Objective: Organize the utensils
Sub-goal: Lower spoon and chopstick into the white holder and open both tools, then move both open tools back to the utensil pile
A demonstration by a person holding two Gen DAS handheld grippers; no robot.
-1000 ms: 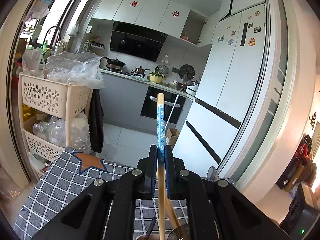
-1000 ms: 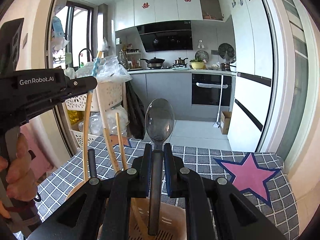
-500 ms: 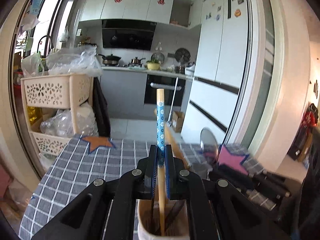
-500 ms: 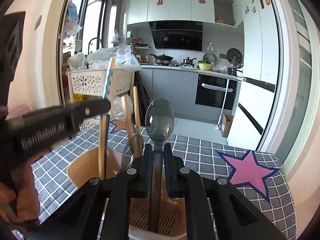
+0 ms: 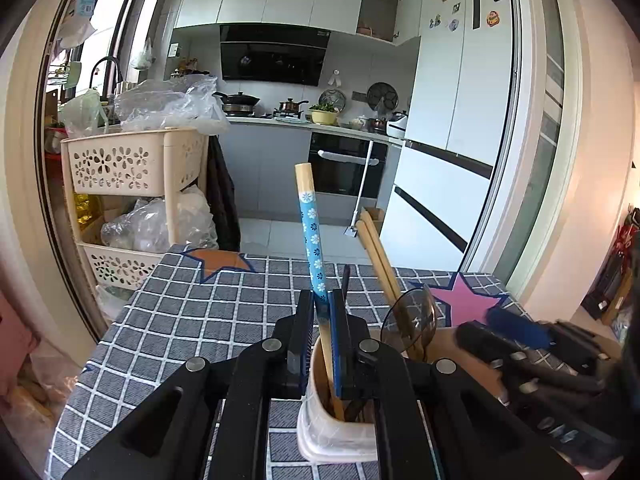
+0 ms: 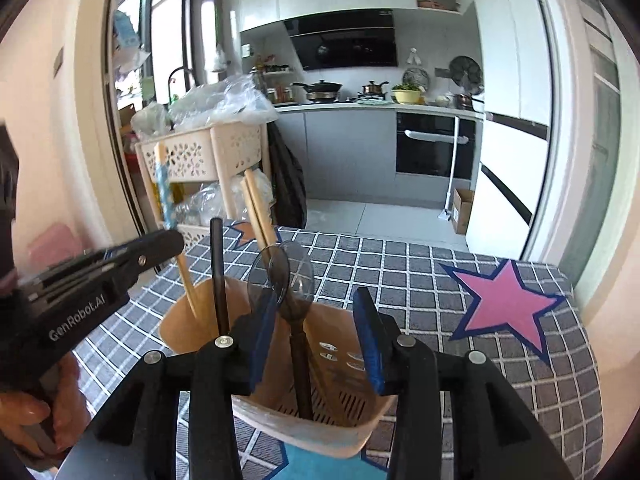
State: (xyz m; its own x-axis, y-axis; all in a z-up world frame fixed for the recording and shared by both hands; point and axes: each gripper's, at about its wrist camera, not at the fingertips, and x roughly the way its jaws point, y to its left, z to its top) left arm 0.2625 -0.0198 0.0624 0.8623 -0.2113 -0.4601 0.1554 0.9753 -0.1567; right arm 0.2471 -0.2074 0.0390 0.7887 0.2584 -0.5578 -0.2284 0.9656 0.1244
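A beige utensil holder [image 6: 344, 408] stands on the checked tablecloth [image 6: 420, 280]; it also shows in the left wrist view [image 5: 340, 436]. My left gripper [image 5: 322, 308] is shut on a chopstick with a blue flowered sleeve [image 5: 312, 236], its lower end inside the holder. My right gripper [image 6: 316, 340] is open around a dark spoon [image 6: 298, 344] that stands in the holder with its bowl [image 6: 280, 272] up. Two plain chopsticks [image 6: 258, 212] and a black stick [image 6: 218, 276] stand in the holder too. The left gripper [image 6: 160, 242] shows in the right wrist view.
A beige perforated trolley [image 5: 132, 168] with plastic bags stands beyond the table's far left edge. A white fridge [image 5: 452, 152] stands far right, kitchen counter [image 5: 304, 124] behind. A pink star [image 6: 508, 308] marks the cloth to the right of the holder.
My right gripper has opened and let go of the spoon, which now stands in the holder. My left gripper has lowered the blue chopstick further into the holder.
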